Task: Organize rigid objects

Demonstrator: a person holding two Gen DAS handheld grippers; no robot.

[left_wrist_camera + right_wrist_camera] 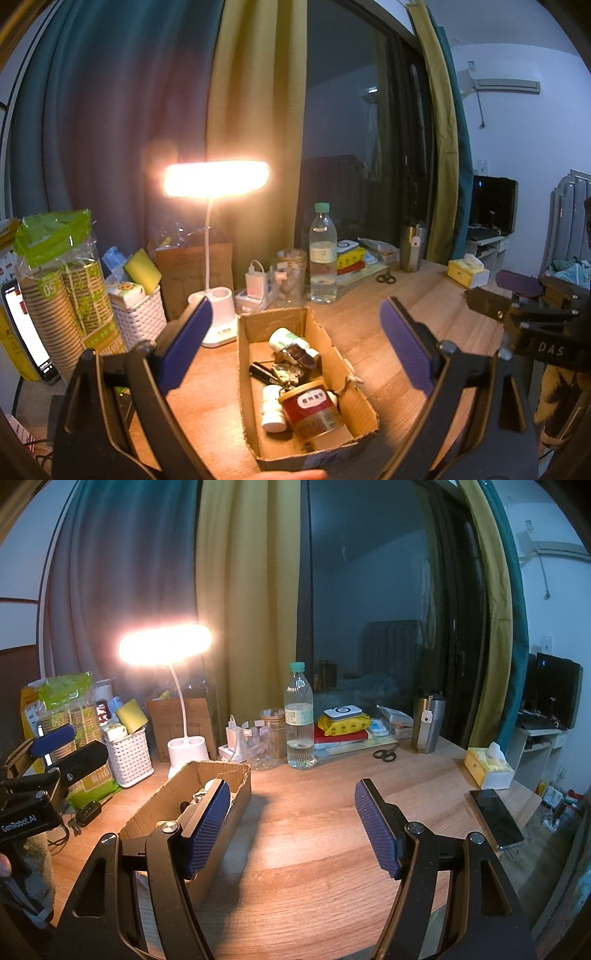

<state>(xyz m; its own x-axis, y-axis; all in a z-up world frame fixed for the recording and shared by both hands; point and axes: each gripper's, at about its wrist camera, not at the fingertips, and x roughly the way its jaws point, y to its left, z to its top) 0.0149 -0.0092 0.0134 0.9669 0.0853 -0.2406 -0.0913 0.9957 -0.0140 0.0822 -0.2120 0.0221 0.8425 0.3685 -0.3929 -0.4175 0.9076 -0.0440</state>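
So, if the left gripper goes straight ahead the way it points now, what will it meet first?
Most likely the cardboard box. The left gripper is open, and the box lies between its fingers, just ahead and below. The red can inside is nearest, though depth is hard to judge here.

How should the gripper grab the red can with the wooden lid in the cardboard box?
Probably from above, closing the left gripper across the round sides of the red can just under its lid. It stands near the cardboard box front end, leaning a little, with a white bottle tight on its left, so one finger would need to slip into that narrow gap.
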